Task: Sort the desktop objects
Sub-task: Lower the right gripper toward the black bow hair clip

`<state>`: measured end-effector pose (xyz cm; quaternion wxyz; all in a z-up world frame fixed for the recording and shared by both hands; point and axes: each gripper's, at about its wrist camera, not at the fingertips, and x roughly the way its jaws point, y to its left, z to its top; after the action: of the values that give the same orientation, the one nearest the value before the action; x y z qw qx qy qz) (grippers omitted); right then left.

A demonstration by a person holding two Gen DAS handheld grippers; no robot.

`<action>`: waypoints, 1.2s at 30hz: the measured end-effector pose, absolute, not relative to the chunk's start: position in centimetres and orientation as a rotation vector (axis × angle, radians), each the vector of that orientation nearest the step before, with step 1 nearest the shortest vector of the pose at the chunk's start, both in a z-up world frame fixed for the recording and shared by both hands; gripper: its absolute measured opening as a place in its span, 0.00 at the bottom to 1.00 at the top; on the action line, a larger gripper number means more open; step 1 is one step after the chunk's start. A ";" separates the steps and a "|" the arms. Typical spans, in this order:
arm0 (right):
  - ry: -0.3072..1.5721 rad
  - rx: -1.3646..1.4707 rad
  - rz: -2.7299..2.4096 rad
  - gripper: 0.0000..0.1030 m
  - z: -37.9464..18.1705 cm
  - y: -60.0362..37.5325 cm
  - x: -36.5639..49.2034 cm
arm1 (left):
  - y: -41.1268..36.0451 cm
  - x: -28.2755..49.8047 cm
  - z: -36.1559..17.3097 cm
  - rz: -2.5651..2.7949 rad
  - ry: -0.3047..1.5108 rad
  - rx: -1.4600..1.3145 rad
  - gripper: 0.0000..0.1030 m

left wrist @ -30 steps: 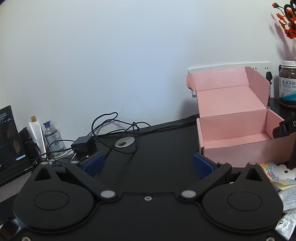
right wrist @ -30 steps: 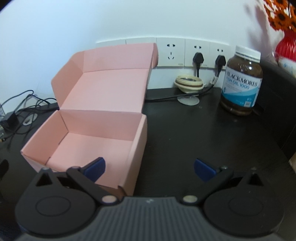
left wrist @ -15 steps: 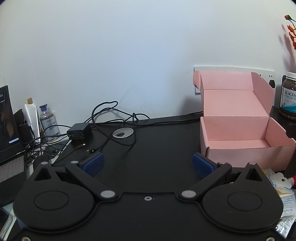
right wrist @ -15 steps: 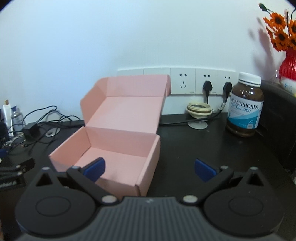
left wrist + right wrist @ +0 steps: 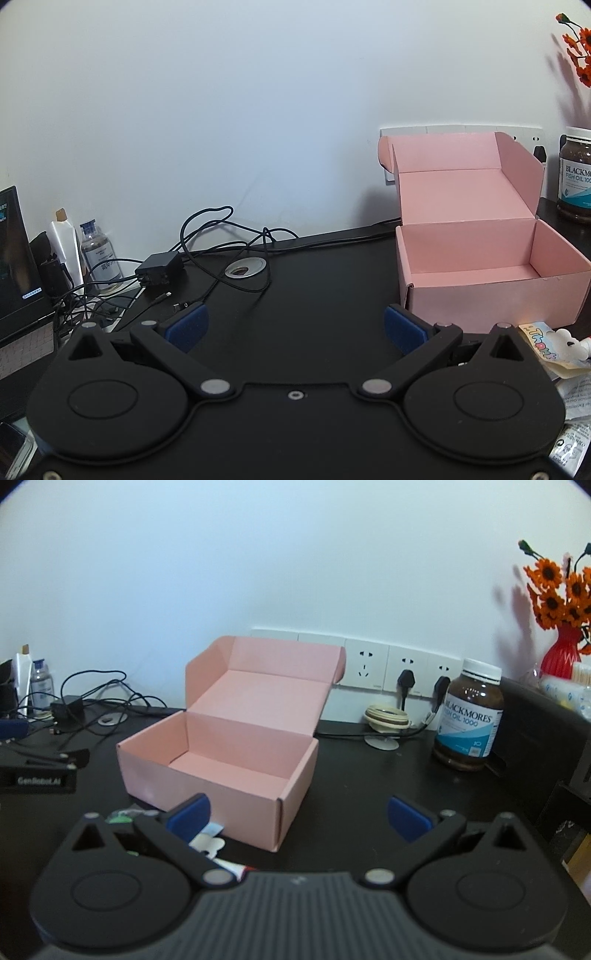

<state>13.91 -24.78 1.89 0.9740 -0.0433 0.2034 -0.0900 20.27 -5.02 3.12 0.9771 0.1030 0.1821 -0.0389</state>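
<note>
A tangle of black cables [image 5: 221, 243] and a charger [image 5: 159, 265] lie at 10 o'clock of the left gripper [image 5: 293, 328]; a fish-oil jar [image 5: 468, 716] stands at 1 o'clock of the right gripper [image 5: 299, 818]. Both grippers gape wide, holding nothing. The pink box [image 5: 221, 753], lid up, sits empty on the black desk [image 5: 314, 288]. Small packets [image 5: 546, 350] at its near side are partly cut off.

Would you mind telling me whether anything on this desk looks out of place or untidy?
Nothing looks spilled or broken. The black cables lie tangled around the charger, and loose packets are scattered in front of the open, empty pink box. The fish oil jar stands upright.
</note>
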 end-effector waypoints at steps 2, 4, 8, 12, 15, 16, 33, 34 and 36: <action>0.405 -0.075 -0.185 0.99 1.7 -24.9 13.4 | -5.1 20.3 3.1 -0.076 0.366 0.211 1.00; 0.408 -0.052 -0.182 0.99 1.6 -25.1 13.0 | -5.2 20.2 3.0 -0.075 0.364 0.217 1.00; 0.409 -0.008 -0.181 0.99 1.1 -25.5 12.3 | -5.5 20.1 2.9 -0.063 0.353 0.238 1.00; 0.413 0.004 -0.197 0.99 0.5 -25.8 12.0 | -5.7 20.1 2.9 -0.062 0.354 0.245 1.00; 0.413 0.032 -0.200 0.99 0.4 -26.2 11.9 | -5.6 20.2 2.8 -0.066 0.360 0.241 1.00; 0.410 0.043 -0.198 0.99 0.4 -26.3 11.8 | -5.5 20.2 2.8 -0.067 0.363 0.238 1.00; 0.409 0.085 -0.184 0.99 0.2 -26.6 11.4 | -4.8 20.8 2.8 -0.076 0.396 0.194 1.00; 0.408 0.081 -0.185 0.99 0.2 -26.5 11.4 | -4.8 20.8 2.8 -0.076 0.396 0.194 1.00; 0.407 0.066 -0.189 0.99 0.2 -26.3 11.2 | -4.7 20.8 2.8 -0.077 0.398 0.190 1.00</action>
<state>11.23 -26.32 0.21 0.9744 0.0328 0.2017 -0.0937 20.81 -4.73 2.75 0.9750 0.0942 0.1974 -0.0383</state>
